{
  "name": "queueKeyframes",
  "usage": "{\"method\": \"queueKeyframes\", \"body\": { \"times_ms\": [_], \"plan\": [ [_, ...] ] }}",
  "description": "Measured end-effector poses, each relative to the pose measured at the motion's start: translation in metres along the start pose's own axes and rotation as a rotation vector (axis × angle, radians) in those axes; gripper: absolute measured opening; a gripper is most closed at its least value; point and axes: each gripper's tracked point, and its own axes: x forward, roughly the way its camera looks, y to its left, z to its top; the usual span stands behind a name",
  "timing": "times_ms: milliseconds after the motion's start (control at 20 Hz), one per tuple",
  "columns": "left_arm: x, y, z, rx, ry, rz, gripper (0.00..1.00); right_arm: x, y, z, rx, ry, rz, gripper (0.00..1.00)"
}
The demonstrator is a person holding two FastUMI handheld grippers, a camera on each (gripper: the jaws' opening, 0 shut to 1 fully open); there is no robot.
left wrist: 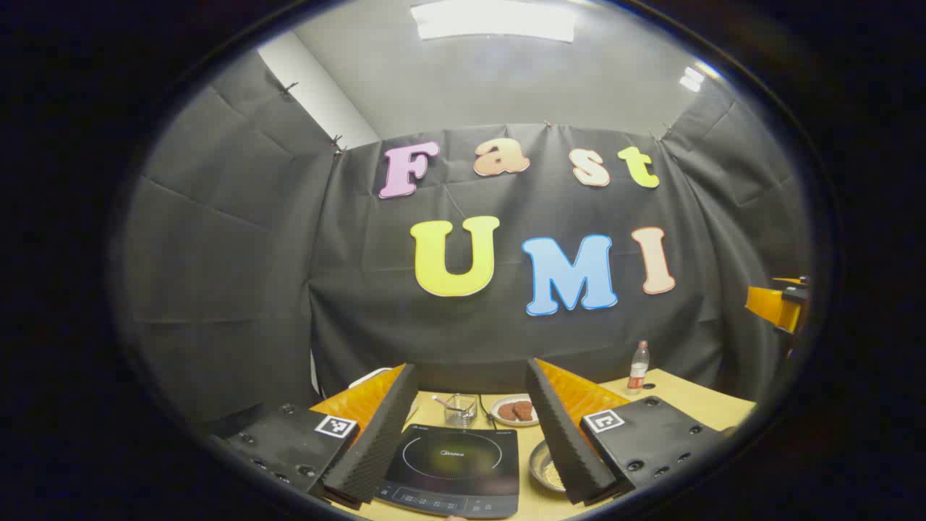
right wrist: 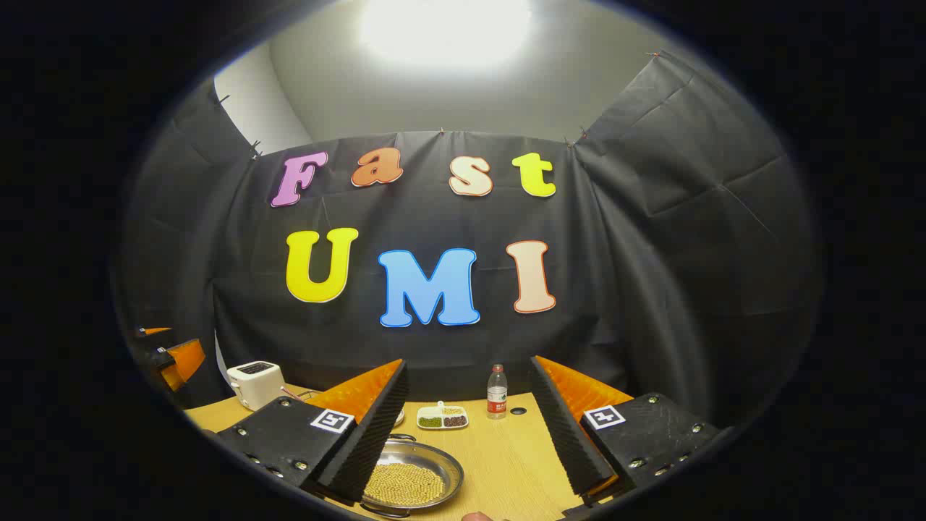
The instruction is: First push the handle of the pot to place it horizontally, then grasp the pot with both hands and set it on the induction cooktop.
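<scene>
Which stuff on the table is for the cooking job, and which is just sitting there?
For the job:
- pot, holding small yellow beans
- induction cooktop
- left gripper and right gripper, both open

Just lying about:
- toaster
- water bottle
- divided dish of beans
- plate of brown food
- clear container

Bare tabletop (right wrist: 506,463) lies open right of the pot (right wrist: 412,477). Behind the induction cooktop (left wrist: 452,463) a wire basket (left wrist: 460,409) and plate (left wrist: 515,410) crowd the back; a bottle (right wrist: 496,392) and divided dish (right wrist: 442,417) stand farther off.
</scene>
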Motion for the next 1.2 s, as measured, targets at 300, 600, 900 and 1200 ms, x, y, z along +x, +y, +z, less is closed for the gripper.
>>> {"method": "queueKeyframes", "body": {
  "times_ms": [300,600,900,1200],
  "plan": [
    [-0.004,-0.003,0.0,0.008,-0.003,0.002,1.0,0.002,-0.002,0.0,-0.007,-0.004,0.005,1.0],
    [-0.006,-0.006,0.002,0.007,-0.006,-0.001,1.0,0.002,-0.003,-0.004,-0.009,0.006,0.011,1.0],
    [-0.009,-0.009,0.001,0.007,-0.005,0.001,1.0,0.001,-0.006,-0.005,-0.013,0.009,0.017,0.99],
    [-0.011,-0.01,0.0,0.004,0.001,0.009,1.0,0.002,-0.003,-0.011,-0.026,0.038,0.036,0.99]
  ]
}}
